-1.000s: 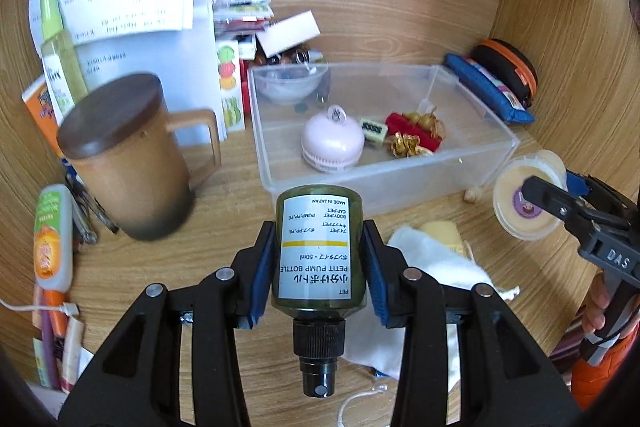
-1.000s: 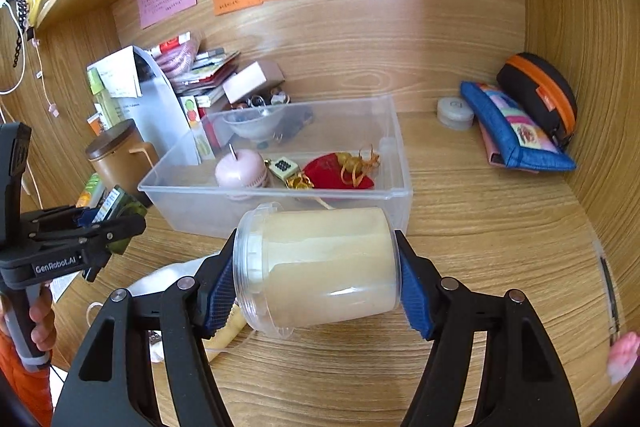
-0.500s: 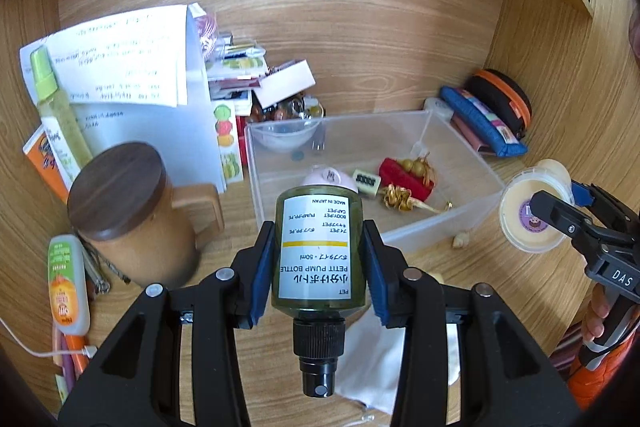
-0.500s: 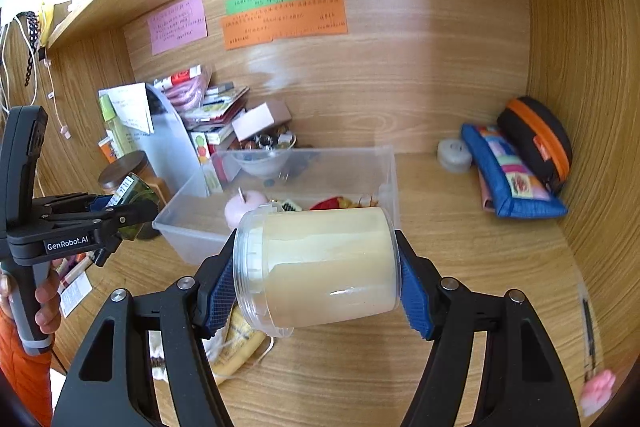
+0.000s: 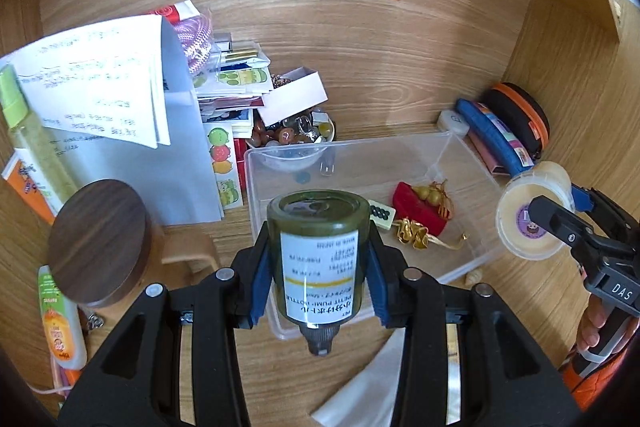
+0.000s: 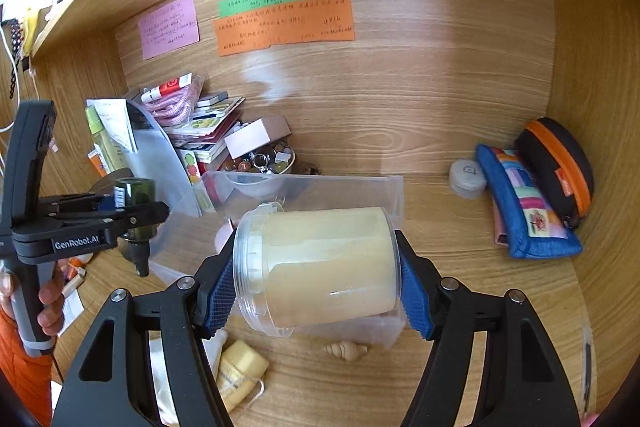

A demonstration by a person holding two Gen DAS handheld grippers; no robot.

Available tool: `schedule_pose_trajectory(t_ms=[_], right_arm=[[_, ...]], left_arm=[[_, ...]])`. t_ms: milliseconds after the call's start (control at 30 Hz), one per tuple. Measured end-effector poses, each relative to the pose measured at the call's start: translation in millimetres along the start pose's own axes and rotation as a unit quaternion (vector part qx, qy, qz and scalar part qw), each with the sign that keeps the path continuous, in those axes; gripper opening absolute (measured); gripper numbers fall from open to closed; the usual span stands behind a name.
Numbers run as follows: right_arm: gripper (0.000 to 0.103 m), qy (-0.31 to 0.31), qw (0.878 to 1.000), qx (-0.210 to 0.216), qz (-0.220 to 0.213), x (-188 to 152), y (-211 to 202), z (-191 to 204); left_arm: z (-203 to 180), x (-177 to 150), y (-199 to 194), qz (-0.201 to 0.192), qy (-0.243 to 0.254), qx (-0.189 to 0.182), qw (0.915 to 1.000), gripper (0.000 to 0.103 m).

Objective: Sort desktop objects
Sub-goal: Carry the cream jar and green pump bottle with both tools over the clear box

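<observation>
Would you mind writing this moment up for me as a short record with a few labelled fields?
left gripper: shut on the green pump bottle, nozzle toward the camera
right gripper: shut on the clear jar, held sideways, cream-coloured contents
clear bin: on the desk, holds a red pouch with gold trinkets
wooden-lidded mug: left of the bin
blue pouch: right side of the desk

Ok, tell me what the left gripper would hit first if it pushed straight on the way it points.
Probably the clear plastic bin: the left gripper, shut on the green pump bottle, aims over its near rim toward the floor by the mahjong tile. Depth is uncertain.
</observation>
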State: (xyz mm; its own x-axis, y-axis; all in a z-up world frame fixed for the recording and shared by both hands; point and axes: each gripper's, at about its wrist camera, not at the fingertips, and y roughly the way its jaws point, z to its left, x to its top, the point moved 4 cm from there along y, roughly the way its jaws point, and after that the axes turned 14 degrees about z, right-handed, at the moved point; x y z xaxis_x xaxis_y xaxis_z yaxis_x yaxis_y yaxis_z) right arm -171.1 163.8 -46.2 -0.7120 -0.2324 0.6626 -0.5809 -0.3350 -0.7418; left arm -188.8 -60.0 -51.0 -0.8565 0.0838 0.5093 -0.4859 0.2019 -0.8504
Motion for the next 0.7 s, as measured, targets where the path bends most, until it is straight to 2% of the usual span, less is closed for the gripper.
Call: schedule_pose_trajectory(t_ms=[467,700], right_arm=[[0.066,-0.013,0.999,-0.008,0.028,30,44,-8],[0.066,-0.013,0.999,-0.006,0.052,39,70,-13]], left_arm=[[8,30,34,0.018,-0.005,-0.004,0.9998,0.041],[12,40,60,0.036,-0.004,0.016,0.9992,0.041]])
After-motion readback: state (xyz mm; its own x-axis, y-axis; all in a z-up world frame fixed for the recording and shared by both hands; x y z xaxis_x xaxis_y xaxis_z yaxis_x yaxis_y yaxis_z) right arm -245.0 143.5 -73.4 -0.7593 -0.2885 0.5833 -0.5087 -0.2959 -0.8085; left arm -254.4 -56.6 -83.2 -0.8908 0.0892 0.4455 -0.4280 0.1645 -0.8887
